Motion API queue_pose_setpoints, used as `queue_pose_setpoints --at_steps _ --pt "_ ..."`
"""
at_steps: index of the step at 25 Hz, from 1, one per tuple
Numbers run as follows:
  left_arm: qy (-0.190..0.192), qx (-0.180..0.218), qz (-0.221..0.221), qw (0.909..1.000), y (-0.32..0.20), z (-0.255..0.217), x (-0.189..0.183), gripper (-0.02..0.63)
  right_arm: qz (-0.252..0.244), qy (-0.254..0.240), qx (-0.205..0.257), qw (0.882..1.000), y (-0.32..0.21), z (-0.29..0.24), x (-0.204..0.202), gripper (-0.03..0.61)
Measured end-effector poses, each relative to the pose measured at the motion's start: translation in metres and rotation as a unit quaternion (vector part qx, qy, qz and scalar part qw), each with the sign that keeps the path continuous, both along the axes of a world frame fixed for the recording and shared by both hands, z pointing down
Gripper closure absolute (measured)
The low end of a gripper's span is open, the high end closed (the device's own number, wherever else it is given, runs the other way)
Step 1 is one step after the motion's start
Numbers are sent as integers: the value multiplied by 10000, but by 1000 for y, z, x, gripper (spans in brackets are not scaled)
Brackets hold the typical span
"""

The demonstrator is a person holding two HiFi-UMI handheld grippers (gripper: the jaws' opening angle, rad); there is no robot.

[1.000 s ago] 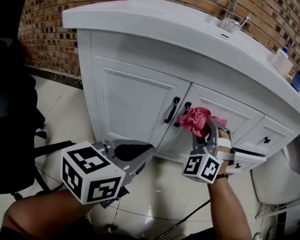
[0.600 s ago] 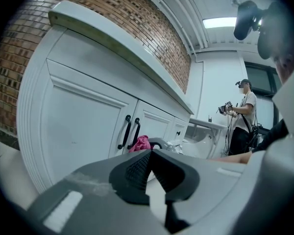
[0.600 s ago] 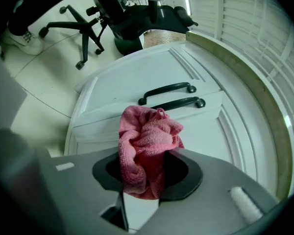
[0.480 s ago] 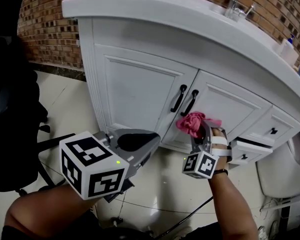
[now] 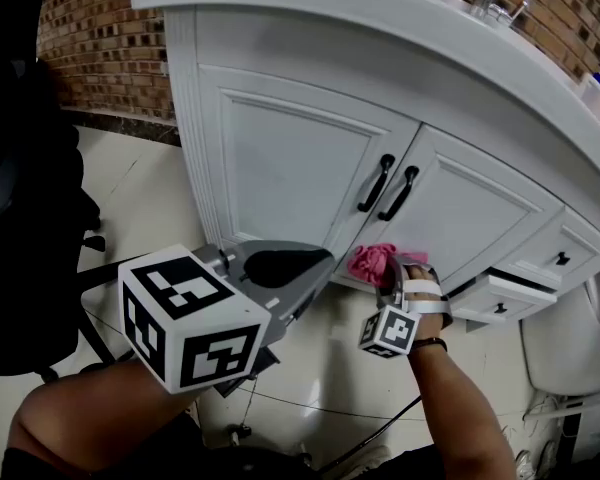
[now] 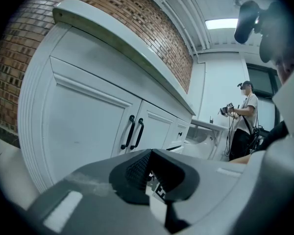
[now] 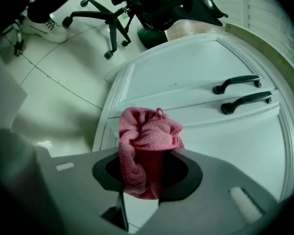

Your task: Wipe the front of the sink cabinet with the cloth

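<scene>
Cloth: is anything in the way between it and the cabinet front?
Nothing visible is. The right tongs hold the cloth right up by the bottom edge of the cabinet, below the two black handles, with nothing between them.

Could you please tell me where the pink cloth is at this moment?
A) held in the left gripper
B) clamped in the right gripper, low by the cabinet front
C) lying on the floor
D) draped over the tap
B: the right gripper view shows the pink cloth bunched in the right gripper, low by the cabinet doors.
</scene>
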State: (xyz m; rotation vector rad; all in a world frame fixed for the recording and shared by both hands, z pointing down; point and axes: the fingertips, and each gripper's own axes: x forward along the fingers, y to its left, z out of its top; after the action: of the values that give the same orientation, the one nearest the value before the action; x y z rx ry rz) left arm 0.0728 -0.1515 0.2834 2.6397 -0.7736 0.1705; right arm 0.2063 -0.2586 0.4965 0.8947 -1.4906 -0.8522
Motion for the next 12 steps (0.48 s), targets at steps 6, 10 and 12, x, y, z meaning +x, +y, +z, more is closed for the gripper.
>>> queue_pose_setpoints --at_steps 6,10,12 --pt "-3 -49 12 10000 -2 3 -1 611 20 135 -243 9996 0 34 2 434" --pt "10 -77 -15 10000 -3 3 -5 611 80 205 -528 9984 2 58 2 434" --pt "27 -99 -25 9999 -4 3 -6 611 103 236 -648 9976 2 69 2 434"
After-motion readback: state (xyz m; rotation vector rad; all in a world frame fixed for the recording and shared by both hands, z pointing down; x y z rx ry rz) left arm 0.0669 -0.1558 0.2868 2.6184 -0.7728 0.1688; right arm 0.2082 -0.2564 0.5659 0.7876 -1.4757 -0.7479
